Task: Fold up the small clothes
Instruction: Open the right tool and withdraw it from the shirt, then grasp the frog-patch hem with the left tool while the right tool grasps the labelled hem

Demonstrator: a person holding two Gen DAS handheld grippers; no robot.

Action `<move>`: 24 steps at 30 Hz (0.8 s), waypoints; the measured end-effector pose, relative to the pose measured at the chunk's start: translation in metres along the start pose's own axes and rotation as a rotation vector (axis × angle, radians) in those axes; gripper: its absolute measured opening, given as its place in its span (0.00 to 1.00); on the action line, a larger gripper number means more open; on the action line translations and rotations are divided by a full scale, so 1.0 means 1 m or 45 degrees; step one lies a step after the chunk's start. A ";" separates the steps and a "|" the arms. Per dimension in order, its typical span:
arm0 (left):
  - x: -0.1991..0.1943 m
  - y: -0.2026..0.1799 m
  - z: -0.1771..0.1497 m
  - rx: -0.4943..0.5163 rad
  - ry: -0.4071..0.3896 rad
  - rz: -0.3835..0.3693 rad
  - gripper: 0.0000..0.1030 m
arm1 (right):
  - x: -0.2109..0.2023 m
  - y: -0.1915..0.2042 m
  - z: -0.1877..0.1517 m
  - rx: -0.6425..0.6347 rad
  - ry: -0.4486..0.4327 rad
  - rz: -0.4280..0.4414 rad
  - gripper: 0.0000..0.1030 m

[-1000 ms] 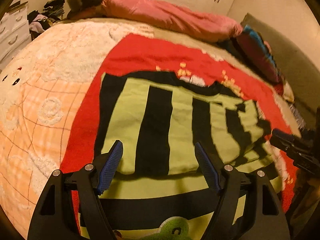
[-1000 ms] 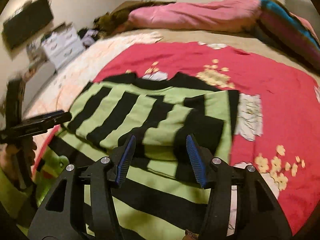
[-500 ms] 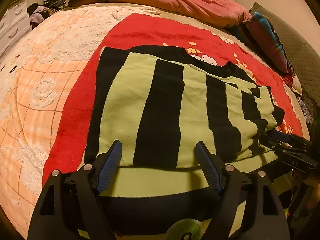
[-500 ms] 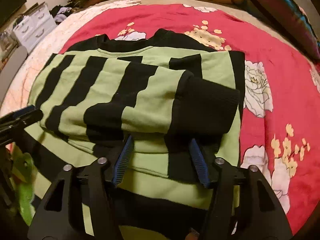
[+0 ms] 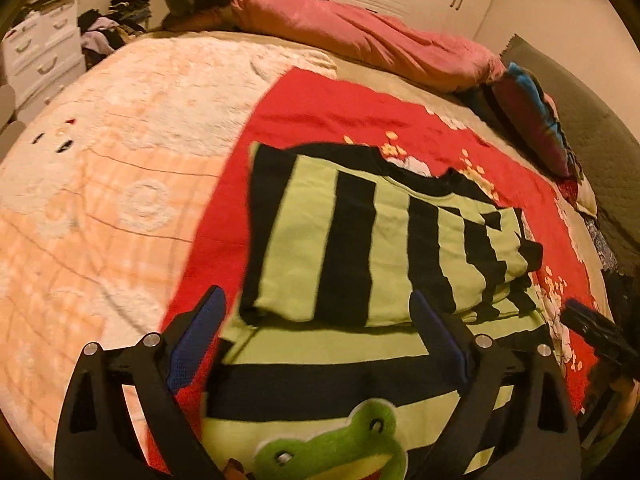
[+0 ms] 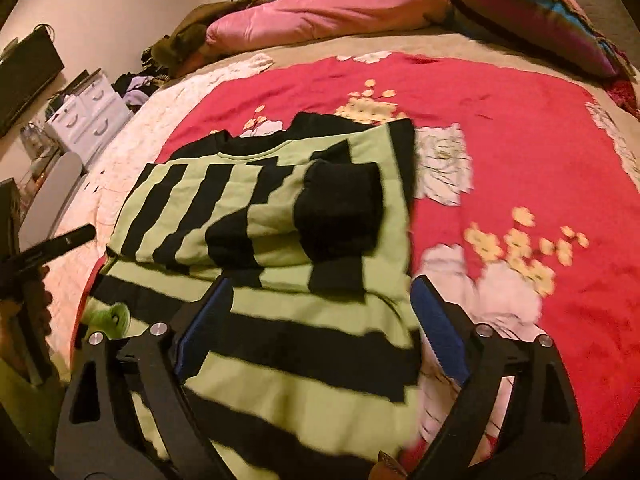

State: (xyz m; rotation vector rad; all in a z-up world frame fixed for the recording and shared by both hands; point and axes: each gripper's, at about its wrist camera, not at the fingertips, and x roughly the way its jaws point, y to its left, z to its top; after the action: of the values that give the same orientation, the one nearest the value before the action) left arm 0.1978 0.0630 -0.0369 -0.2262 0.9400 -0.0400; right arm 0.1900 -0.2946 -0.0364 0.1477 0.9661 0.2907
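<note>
A green and black striped sweater (image 5: 360,248) lies on a red flowered blanket (image 5: 344,116), its sleeves folded across the body. A green frog patch (image 5: 340,444) shows near its hem. My left gripper (image 5: 320,320) is open and empty above the sweater's lower left part. My right gripper (image 6: 320,300) is open and empty above the sweater's (image 6: 256,216) lower right part; the black cuff (image 6: 340,208) lies just ahead. The other gripper shows at the edge of each view, on the right in the left wrist view (image 5: 596,332) and on the left in the right wrist view (image 6: 48,248).
The bed carries a peach fluffy blanket (image 5: 100,184) on the left, a pink duvet (image 5: 360,40) and a striped pillow (image 6: 532,12) at the head. A white drawer unit (image 5: 40,48) with piled clothes stands beside the bed. The red blanket (image 6: 520,120) spreads to the right.
Both grippers have pulled back and risen from the sweater. The left view now shows the frog patch and more of the hem. The right gripper has opened wider.
</note>
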 end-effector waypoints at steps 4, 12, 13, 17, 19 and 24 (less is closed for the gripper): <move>-0.020 0.007 -0.004 0.004 -0.020 0.025 0.94 | -0.020 -0.003 -0.013 -0.013 -0.010 -0.009 0.87; -0.051 0.026 -0.033 0.031 -0.002 0.081 0.94 | -0.042 0.006 -0.038 -0.050 0.031 0.011 0.89; -0.053 0.030 -0.039 0.033 0.015 0.092 0.94 | -0.042 0.006 -0.041 -0.054 0.039 0.011 0.89; -0.057 0.045 -0.061 0.023 0.078 0.137 0.94 | -0.045 0.009 -0.060 -0.044 0.089 0.006 0.90; -0.061 0.053 -0.075 0.013 0.110 0.146 0.94 | -0.046 0.011 -0.068 -0.039 0.107 0.015 0.90; -0.068 0.057 -0.104 0.031 0.178 0.113 0.94 | -0.054 0.020 -0.087 -0.052 0.145 0.018 0.90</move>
State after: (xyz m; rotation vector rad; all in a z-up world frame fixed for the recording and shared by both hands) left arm 0.0703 0.1095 -0.0533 -0.1607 1.0870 0.0150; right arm 0.0857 -0.2929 -0.0376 0.1010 1.0714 0.3343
